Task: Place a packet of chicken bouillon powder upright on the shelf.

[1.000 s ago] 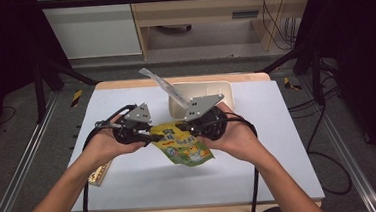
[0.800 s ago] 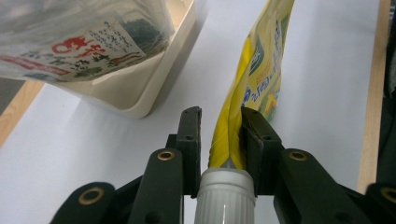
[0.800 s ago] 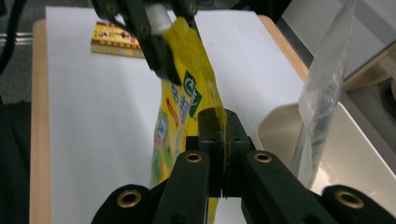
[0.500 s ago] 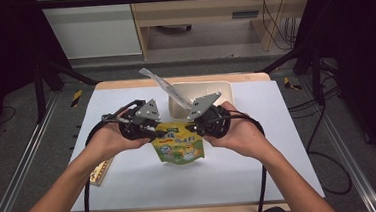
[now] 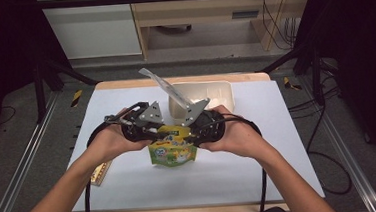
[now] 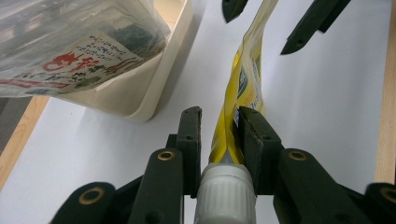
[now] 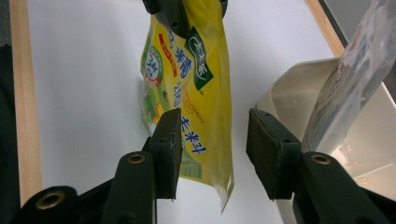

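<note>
Left gripper (image 6: 219, 135) fingers clenched on yellow pouch (image 5: 173, 149) just below white cap (image 6: 225, 192), bearing its weight. Right gripper (image 7: 214, 149) jaws have just been opening; pads stand apart, pouch edge loose between them, likely for regrip. Pouch hangs upright, frame centre, above white table (image 5: 280, 169). Cream bin (image 5: 220, 96) with clear bag (image 5: 162, 83) behind. Dark room, cables on floor.
</note>
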Demonstrator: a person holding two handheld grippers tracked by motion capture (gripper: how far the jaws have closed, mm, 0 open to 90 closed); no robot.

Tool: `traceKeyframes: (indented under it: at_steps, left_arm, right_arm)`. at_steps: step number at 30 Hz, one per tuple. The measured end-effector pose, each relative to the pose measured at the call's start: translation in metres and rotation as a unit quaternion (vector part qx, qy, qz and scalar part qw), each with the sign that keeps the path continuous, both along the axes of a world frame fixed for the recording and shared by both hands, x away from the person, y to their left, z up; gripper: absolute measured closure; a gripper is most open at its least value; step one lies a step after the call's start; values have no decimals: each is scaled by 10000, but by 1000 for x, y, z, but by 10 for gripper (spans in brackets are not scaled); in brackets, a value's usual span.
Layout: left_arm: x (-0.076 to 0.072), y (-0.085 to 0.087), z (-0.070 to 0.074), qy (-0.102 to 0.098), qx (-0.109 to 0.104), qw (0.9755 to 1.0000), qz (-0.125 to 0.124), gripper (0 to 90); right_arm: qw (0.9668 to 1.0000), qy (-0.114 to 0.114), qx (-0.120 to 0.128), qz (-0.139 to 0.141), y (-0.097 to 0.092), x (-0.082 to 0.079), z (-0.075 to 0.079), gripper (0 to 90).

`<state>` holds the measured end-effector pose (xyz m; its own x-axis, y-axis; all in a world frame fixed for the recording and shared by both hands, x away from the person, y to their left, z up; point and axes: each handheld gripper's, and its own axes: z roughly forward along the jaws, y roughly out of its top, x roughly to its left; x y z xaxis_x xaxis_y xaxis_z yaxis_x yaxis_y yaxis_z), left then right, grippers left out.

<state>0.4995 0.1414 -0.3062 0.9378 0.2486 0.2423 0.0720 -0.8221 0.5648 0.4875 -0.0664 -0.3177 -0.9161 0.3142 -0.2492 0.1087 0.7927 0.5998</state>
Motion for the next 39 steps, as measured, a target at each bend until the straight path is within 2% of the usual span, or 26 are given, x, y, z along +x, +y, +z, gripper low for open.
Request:
traceKeyframes:
  at_steps: [5, 9, 13, 15, 18, 19, 21, 23, 24, 27, 29, 31, 34, 37, 39]
  left_arm:
    - [0, 0, 0, -3, -10, 10000, -28, 702]
    - [0, 0, 0, 5, -27, 10000, -34, 701]
    - [0, 0, 0, 15, -45, 10000, -11, 701]
    - [0, 1, 0, 19, -52, 10000, 7, 700]
    - [-1, 4, 0, -2, -194, 9998, 57, 683]
    - [-2, 6, 1, -105, -311, 9994, 114, 640]
    - [-3, 10, 2, -148, -527, 9983, 222, 527]
    - [-6, 15, 4, -266, -764, 9964, 261, 404]
    - [-7, 17, 4, -278, -923, 9948, 327, 374]
    - [-12, 26, 4, -275, -1077, 9926, 482, 276]
    - [-14, 32, 0, -284, -1208, 9900, 667, 210]
    - [-17, 36, -6, -279, -1252, 9884, 811, 142]
    - [-20, 43, -15, -270, -1385, 9851, 987, 99]
    - [-24, 47, -27, -312, -1377, 9832, 1158, 85]
    - [-26, 49, -37, -279, -1442, 9810, 1265, 76]
  right_arm:
    - [9998, 190, -81, -15, 4, 7, -4, 597]
    - [9995, 289, -114, -27, 7, 11, -6, 709]
    - [9990, 413, -169, -91, 9, 12, -7, 869]
    - [9988, 470, -128, -80, 9, 12, -6, 900]
    - [9986, 529, -56, -68, 8, 9, -4, 900]
    - [9983, 580, -58, -89, 8, 7, -3, 900]
    - [9980, 620, -64, -140, 5, 5, -1, 900]
    - [9977, 636, -129, -215, 1, 3, 2, 900]
    - [9974, 655, -137, -255, -2, 1, 3, 900]
    - [9974, 628, -94, -343, -14, -3, 8, 900]
    - [9965, 668, -39, -494, -23, -7, 12, 900]
    - [9963, 657, 25, -551, -33, -10, 15, 900]
    - [9951, 664, 61, -725, -48, -15, 19, 900]
    - [9934, 654, 107, -931, -64, -19, 23, 900]
    - [9920, 645, 139, -1077, -74, -21, 26, 900]
